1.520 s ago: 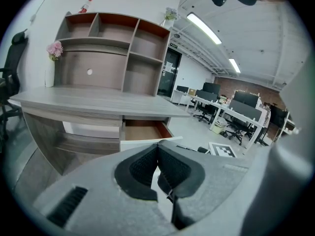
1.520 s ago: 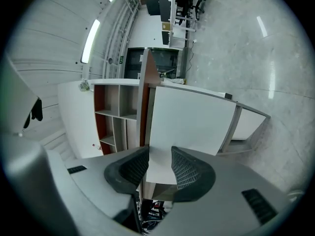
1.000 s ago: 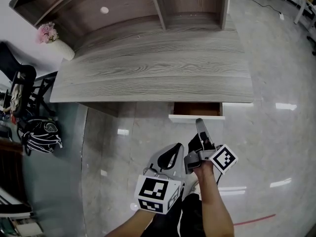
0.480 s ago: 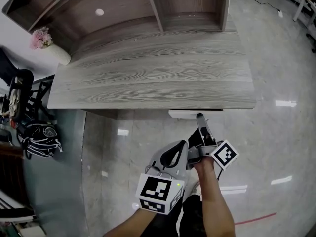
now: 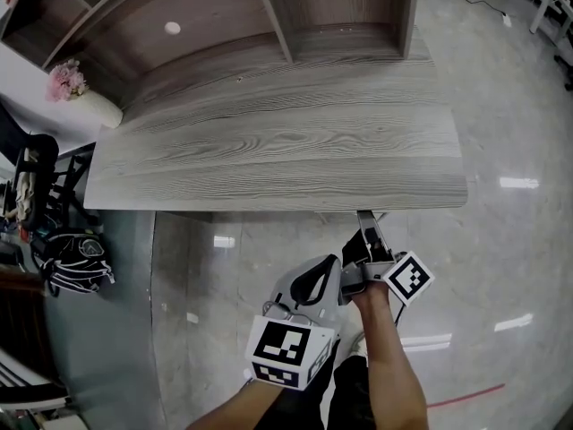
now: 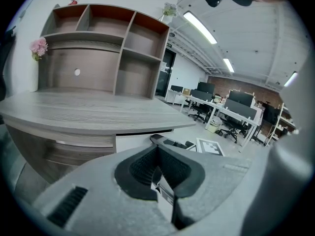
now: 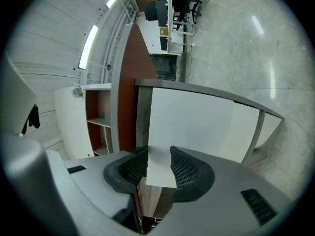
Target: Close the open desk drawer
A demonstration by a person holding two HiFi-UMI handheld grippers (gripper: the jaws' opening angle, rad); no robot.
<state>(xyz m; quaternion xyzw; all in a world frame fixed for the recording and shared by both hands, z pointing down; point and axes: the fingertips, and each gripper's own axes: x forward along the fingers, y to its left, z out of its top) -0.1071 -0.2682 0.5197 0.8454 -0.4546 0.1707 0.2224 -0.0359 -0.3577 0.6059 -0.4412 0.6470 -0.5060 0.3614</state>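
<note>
The grey wood-grain desk [image 5: 269, 150] fills the upper head view. Its white drawer front [image 7: 192, 127] sits almost flush under the desk's front edge, and none of the drawer's inside shows. My right gripper [image 5: 365, 219] points level at that edge. In the right gripper view its jaws [image 7: 158, 168] straddle the white drawer front, both pads touching it; the jaws have just been opening a little. My left gripper [image 5: 315, 276] hangs just behind and to the left, shut on nothing, clear of the drawer. The white drawer front [image 6: 135, 140] also shows in the left gripper view.
A shelf hutch [image 5: 295, 7] stands on the back of the desk, with a vase of pink flowers [image 5: 76, 92] at its left end. A chair with a dark bag [image 5: 76, 258] stands left of the desk. Glossy floor with a red line [image 5: 466, 397] lies around me.
The drawer has slid in under the desk top; its brown inside and white front no longer stick out. Both grippers have moved forward towards the desk.
</note>
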